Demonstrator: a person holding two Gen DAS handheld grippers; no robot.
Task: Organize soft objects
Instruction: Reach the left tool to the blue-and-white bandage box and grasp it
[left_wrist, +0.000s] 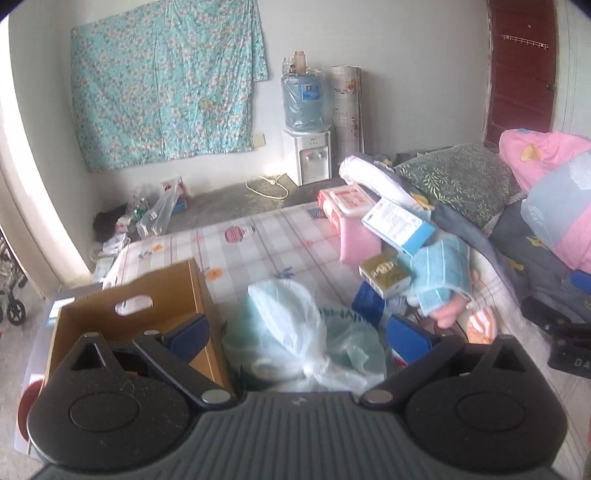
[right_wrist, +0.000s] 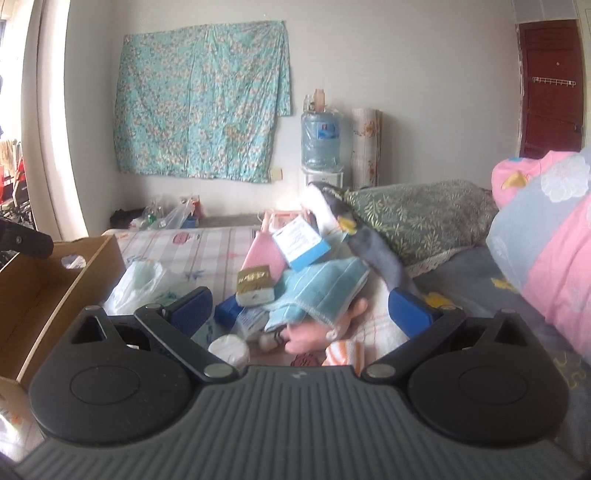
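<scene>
Here your left gripper (left_wrist: 299, 332) gapes empty over the plastic bag (left_wrist: 295, 325), beside the cardboard box (left_wrist: 162, 295); your right gripper (right_wrist: 301, 308), equally wide and empty, faces the towel (right_wrist: 325, 291).

Left wrist view: low over the bed (left_wrist: 258, 236), looking forward along its fingers toward the far wall; plastic bag (left_wrist: 295, 325) sits close between the fingers, cardboard box (left_wrist: 162, 295) near on the left. Right wrist view: further right, also low and facing the same wall, close to the pile of towel (right_wrist: 321, 291) and doll (right_wrist: 317, 332). Both views share the box (right_wrist: 44, 280), bag (right_wrist: 140, 280), pile, hanging cloth (left_wrist: 166, 85) (right_wrist: 199, 103), water dispenser (left_wrist: 306, 122) (right_wrist: 321, 144), door (left_wrist: 521, 70) (right_wrist: 550, 88) and green pillow (left_wrist: 461, 181) (right_wrist: 417, 214).
</scene>
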